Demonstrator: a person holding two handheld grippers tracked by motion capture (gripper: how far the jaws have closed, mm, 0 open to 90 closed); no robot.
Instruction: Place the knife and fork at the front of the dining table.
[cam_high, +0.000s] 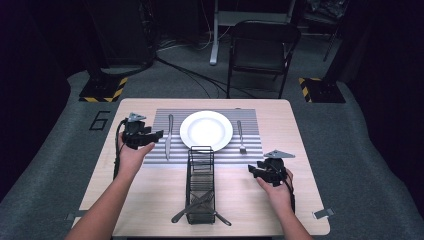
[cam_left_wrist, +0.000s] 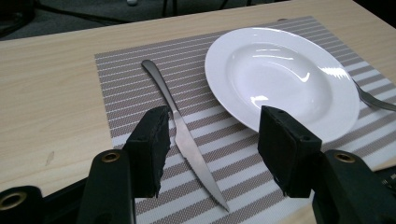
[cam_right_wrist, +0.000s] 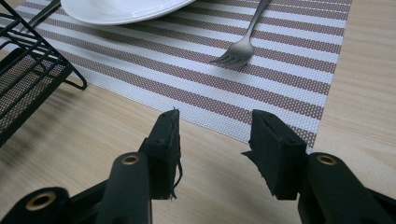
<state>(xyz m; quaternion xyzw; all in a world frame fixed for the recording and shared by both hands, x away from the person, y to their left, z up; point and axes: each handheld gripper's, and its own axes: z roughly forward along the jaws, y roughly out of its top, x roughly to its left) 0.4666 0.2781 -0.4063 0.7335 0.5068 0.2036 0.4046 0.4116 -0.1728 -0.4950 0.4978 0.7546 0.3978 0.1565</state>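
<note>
A white plate (cam_high: 206, 129) sits in the middle of a striped placemat (cam_high: 252, 142). A knife (cam_high: 168, 136) lies on the mat left of the plate, a fork (cam_high: 241, 136) right of it. My left gripper (cam_high: 157, 134) hovers at the mat's left edge, open, nothing between its jaws. In the left gripper view the knife (cam_left_wrist: 184, 135) lies on the mat below and between the parted jaws, apart from them, with the plate (cam_left_wrist: 280, 77) to the right. My right gripper (cam_high: 251, 171) is open over bare wood. In the right gripper view the fork (cam_right_wrist: 245, 39) lies ahead on the placemat (cam_right_wrist: 261, 88).
A black wire cutlery basket (cam_high: 200, 182) stands at the table's front centre with utensils (cam_high: 200, 206) sticking out of its near end; its corner (cam_right_wrist: 28, 70) is close to my right gripper. A folding chair (cam_high: 262, 47) stands beyond the table's far edge.
</note>
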